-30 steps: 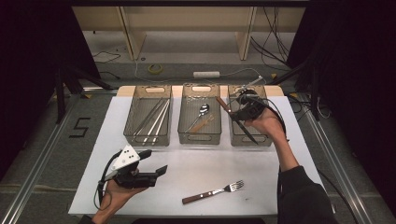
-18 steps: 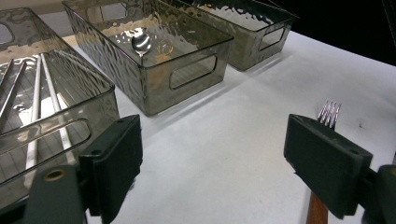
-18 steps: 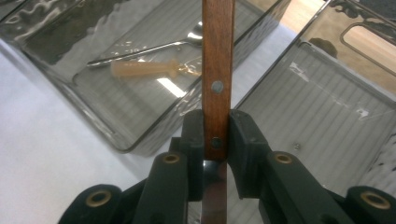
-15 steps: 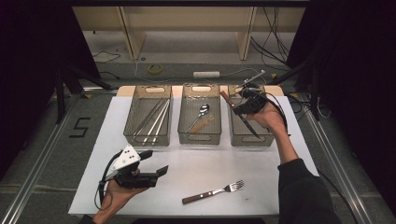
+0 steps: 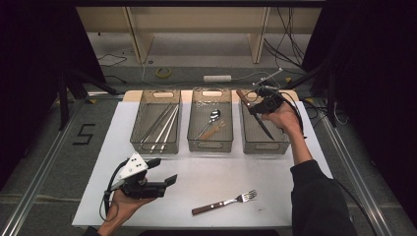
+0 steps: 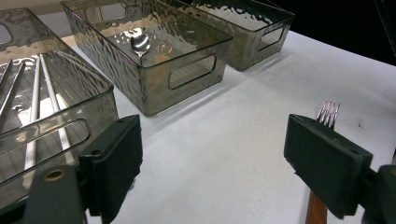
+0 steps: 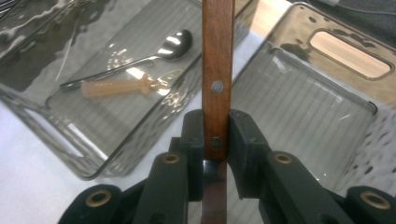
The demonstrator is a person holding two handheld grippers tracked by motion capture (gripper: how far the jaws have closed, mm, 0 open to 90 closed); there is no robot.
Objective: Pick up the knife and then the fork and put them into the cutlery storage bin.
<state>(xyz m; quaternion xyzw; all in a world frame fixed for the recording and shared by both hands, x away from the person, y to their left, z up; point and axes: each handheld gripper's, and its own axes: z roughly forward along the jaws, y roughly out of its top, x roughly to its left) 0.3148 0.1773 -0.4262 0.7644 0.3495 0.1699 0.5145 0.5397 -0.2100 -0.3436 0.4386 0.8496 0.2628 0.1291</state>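
My right gripper (image 5: pixel 256 106) hangs over the right bin (image 5: pixel 282 145), shut on a knife (image 5: pixel 265 129). Its pads clamp the wooden handle (image 7: pixel 217 56) near a rivet, and the blade slants down toward the bin floor (image 7: pixel 303 107). My left gripper (image 5: pixel 163 170) is held low over the white table at the front left, jaws wide open (image 6: pixel 219 158) and holding nothing. A fork (image 5: pixel 226 202) with a wooden handle lies on the table near the front edge; its tines (image 6: pixel 328 112) peek over my left gripper's right jaw.
Three clear bins stand in a row at the back. The left bin (image 5: pixel 139 142) holds several thin metal rods. The middle bin (image 5: pixel 210 145) holds a metal spoon (image 7: pixel 173 46) and a pale plastic utensil (image 7: pixel 116 87). White table (image 5: pixel 211 172) lies between bins and fork.
My right hand has carried the knife a little farther back and right over the right bin. The left hand and the fork have stayed put.
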